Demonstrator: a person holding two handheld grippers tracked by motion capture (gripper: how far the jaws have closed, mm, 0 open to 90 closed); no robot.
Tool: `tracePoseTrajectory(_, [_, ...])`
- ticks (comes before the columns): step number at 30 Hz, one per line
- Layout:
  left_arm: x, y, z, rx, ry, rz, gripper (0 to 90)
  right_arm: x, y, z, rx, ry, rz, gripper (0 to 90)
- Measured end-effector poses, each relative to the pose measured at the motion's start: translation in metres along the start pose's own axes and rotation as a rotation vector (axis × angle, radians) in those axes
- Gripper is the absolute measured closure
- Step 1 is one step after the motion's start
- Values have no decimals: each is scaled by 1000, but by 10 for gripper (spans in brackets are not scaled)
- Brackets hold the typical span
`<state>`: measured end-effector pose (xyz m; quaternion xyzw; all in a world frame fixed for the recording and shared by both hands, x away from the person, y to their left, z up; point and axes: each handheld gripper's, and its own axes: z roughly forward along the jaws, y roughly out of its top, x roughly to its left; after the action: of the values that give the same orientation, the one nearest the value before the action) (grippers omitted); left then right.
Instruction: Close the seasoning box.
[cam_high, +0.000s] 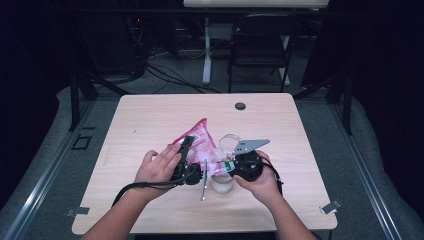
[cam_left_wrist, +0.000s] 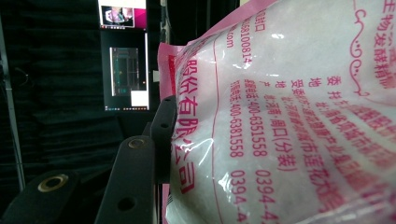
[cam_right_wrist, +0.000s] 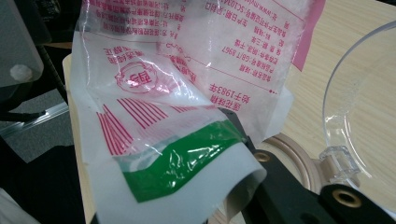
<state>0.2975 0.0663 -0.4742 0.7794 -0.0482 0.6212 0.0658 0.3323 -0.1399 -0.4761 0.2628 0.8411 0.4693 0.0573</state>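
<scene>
Meanwhile, I hold the pink-and-white printed plastic bag (cam_high: 200, 142) tilted over the clear glass jar (cam_high: 222, 182) near the table's (cam_high: 150, 112) middle: left gripper (cam_high: 186, 150) clamps its body, right gripper (cam_high: 231, 167) pinches its green-banded corner. Pouring well, I judge, means keeping that corner above the jar's mouth.

Pale wooden table (cam_high: 150, 115) with clear glass jar (cam_high: 222, 184)

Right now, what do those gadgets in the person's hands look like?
Both are black. The left gripper trails a black cable along the bare forearm. The right gripper carries a grey three-cornered plate with small holes. No sleeves show.
</scene>
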Motion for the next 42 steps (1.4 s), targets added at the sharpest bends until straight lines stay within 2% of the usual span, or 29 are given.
tracePoseTrajectory(4, [1,1,-1,10,0,12,609,0,0,0,-1,0,4,900])
tracePoseTrajectory(8, [1,1,-1,11,-4,4,609,0,0,0,-5,-2,6,900])
tracePoseTrajectory(11, [1,1,-1,-1,12,20,609,0,0,0,-4,-1,6,900])
tracePoseTrajectory(22, [2,2,-2,7,3,17,610,-1,0,0,-3,0,6,900])
tracePoseTrajectory(26, [2,2,-1,-6,17,21,610,-1,0,0,-4,-2,7,900])
tracePoseTrajectory(28, [1,3,-1,-4,14,19,610,-1,0,0,-3,0,7,900])
tracePoseTrajectory(29, [2,3,-3,15,5,22,610,-1,0,0,-3,0,7,900])
tracePoseTrajectory(30, [1,2,0,-31,31,18,610,-1,-1,0,-3,0,7,900])
tracePoseTrajectory(32, [2,3,-2,5,8,28,611,-1,-1,0,-4,1,8,900])
tracePoseTrajectory(42, [3,4,-3,4,9,27,615,-2,-1,0,-1,-2,5,900])
